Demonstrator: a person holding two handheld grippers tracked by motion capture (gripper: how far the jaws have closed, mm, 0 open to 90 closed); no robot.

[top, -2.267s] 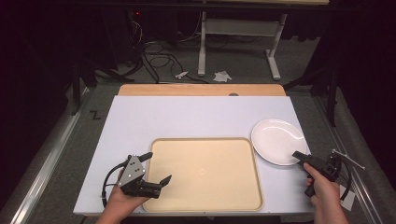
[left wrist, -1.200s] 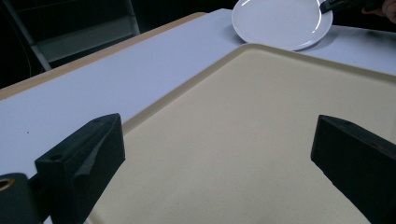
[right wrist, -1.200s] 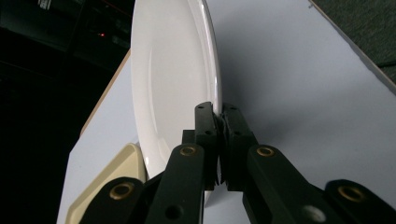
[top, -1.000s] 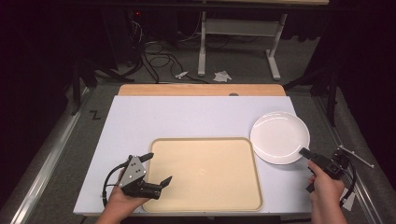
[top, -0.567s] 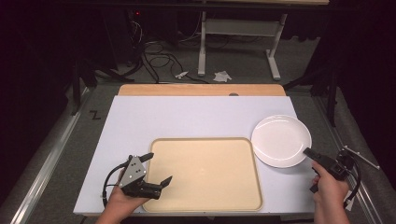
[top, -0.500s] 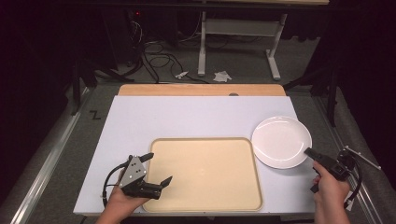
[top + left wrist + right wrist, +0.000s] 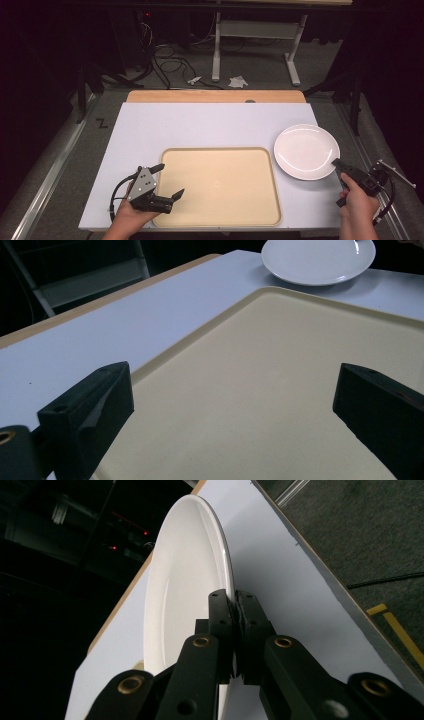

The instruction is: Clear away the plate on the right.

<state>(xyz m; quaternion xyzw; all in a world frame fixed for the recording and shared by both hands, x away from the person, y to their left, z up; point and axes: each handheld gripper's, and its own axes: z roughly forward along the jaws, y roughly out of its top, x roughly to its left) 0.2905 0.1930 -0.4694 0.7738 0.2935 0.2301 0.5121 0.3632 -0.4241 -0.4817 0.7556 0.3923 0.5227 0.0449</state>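
**Here, we grip a white plate by its rim at the table's right edge**

Broadly, we work at a white table (image 7: 215,125) whose far edge is bordered by a strip of light wood (image 7: 215,96). Dark grey floor surrounds it, with cables and a metal stand beyond the far edge.

Next in size is the beige tray (image 7: 220,185), a rounded rectangle lying flat against the table's near edge, roughly at its middle. Nothing lies in it. In the left gripper view its raised rim (image 7: 200,325) runs diagonally across the table top.

The white plate (image 7: 306,151) sits near the table's right edge, just beside the tray's far right corner and not overlapping it. In the right gripper view the plate (image 7: 185,595) appears turned on edge, because our hand is rolled; its rim runs straight down into the jaws.

Our right gripper (image 7: 338,163) reaches the plate's near right rim from the table's right edge. Its jaws are clamped together on that rim, one pad above and one below, as the right gripper view (image 7: 235,625) shows closely.

Our left gripper (image 7: 170,181) rests at the tray's near left corner, its grey three-cornered plate facing up and its cable looping toward the near edge. Its jaws stand wide apart, with nothing between them, pointing across the bare tray toward the plate (image 7: 320,260).
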